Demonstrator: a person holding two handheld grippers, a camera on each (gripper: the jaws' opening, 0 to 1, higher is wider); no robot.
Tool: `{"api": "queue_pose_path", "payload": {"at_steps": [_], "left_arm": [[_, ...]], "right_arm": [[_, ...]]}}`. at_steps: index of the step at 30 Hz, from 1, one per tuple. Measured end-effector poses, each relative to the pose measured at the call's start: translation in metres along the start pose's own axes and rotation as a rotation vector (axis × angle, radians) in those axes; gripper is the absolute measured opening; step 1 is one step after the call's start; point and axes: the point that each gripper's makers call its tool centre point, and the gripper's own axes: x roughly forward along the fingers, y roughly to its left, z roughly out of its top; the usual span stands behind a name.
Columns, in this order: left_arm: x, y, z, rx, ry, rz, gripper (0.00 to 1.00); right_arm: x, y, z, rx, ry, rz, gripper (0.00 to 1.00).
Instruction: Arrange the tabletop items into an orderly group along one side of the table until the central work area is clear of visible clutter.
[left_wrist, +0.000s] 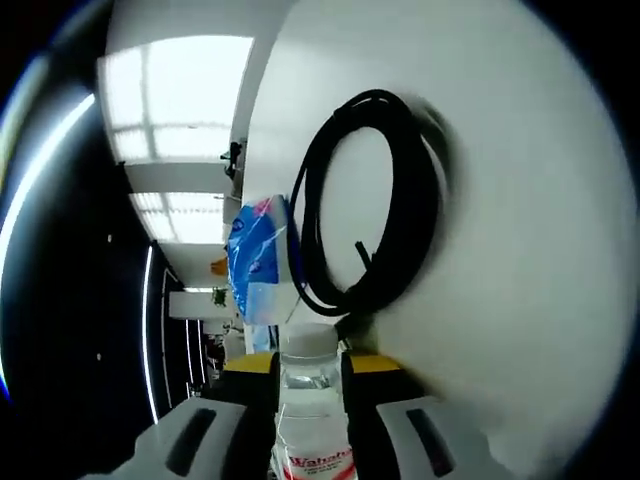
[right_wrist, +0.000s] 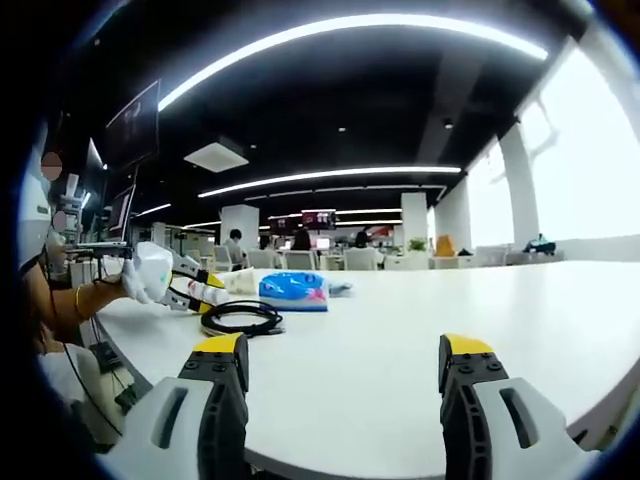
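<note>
In the left gripper view, which is rolled sideways, my left gripper (left_wrist: 312, 365) is shut on a clear water bottle (left_wrist: 313, 405) with a white cap and a red label. Just past the cap lie a coiled black cable (left_wrist: 415, 250) and a blue tissue pack (left_wrist: 258, 258) on the white table (left_wrist: 520, 200). In the right gripper view my right gripper (right_wrist: 345, 350) stands open over the table (right_wrist: 420, 320) with nothing between its fingers. Far left there, a gloved hand holds the left gripper (right_wrist: 195, 290) next to the cable (right_wrist: 240, 318) and the tissue pack (right_wrist: 293, 290).
A person's arm (right_wrist: 70, 300) reaches in at the table's left end. Beyond the table are other desks, chairs and seated people (right_wrist: 300, 245). Bright windows (right_wrist: 600, 170) line the right side. Broad bare tabletop lies ahead of my right gripper.
</note>
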Motion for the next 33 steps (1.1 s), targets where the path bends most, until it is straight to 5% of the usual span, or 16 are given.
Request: {"api": "queue_pose_path", "payload": {"at_steps": [33], "left_arm": [[-0.0016, 0.0035, 0.0015, -0.076, -0.039, 0.05, 0.21]], "right_arm": [[0.0066, 0.0059, 0.0013, 0.005, -0.001, 0.022, 0.75]]}}
